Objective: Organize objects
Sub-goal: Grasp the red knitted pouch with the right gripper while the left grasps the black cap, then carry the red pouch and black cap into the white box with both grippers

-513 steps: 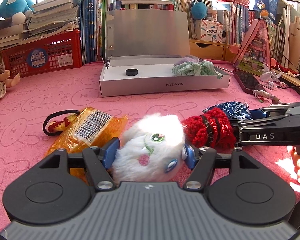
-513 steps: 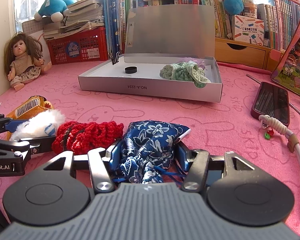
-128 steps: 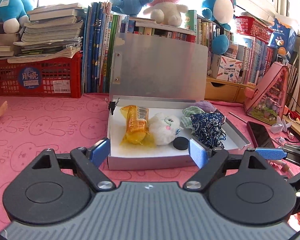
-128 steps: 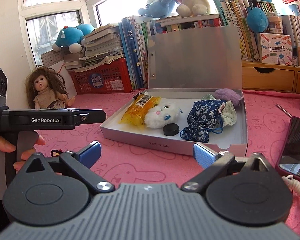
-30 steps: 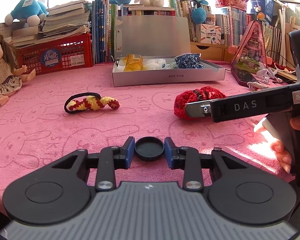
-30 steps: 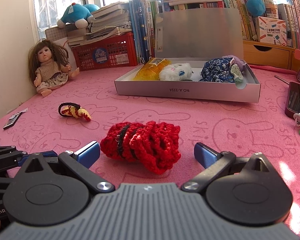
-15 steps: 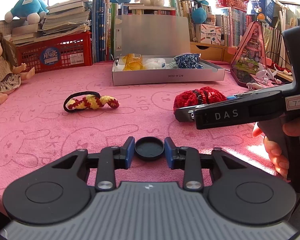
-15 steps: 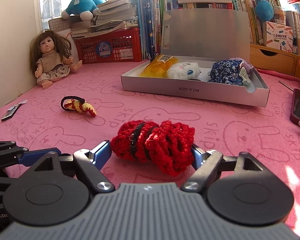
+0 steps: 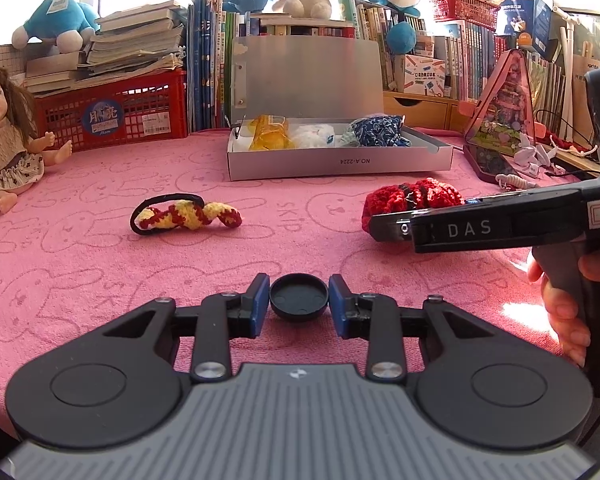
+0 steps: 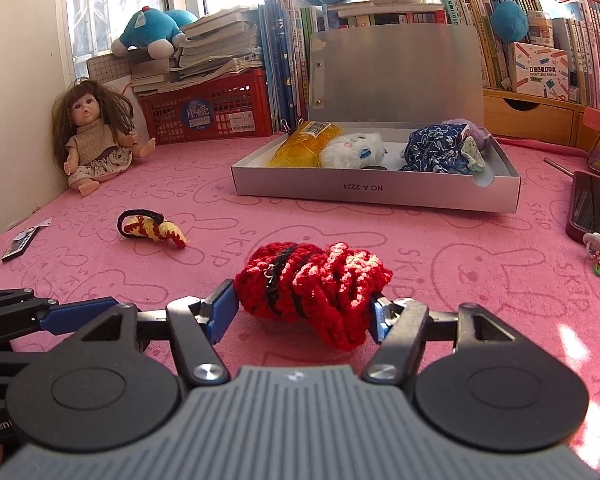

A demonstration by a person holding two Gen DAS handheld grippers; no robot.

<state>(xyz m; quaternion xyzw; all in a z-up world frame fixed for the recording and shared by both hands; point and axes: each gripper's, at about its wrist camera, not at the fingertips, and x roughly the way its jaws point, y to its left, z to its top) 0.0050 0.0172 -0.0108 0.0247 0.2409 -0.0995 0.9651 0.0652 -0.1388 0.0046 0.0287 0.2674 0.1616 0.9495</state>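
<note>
Right gripper [image 10: 302,314] is down on the pink cloth [image 10: 480,264] with the red knitted bundle [image 10: 312,284] lying crosswise between its fingers, long axis running left to right from one blue pad to the other; the jaws have just been closing and both pads now touch the yarn at either end, so I'd call it a pinch taking hold, soft stuff still squashing; left gripper [image 9: 299,300] sits low beside it, nearly pressed together, pinching the small black cap [image 9: 299,297] edge to edge, cap resting on the cloth; the grey box [image 10: 376,192] stands straight ahead of both, well apart, lid propped up at the back; inside it, a yellow packet [image 10: 306,142], a white plush [image 10: 354,150] and a blue flowered pouch [image 10: 436,150] fill most of the floor, so free room looks scarce; the bundle is the right hand's job and the path to the box looks open; the striped hair tie [image 10: 152,228] lies off to the left, nearer the left hand, out of the way; doll [image 10: 94,136] at the far left edge, phone [image 10: 596,208] far right, neither in the line of travel; main risk, I'd judge, is yarn slipping or snagging on the box's front wall
</note>
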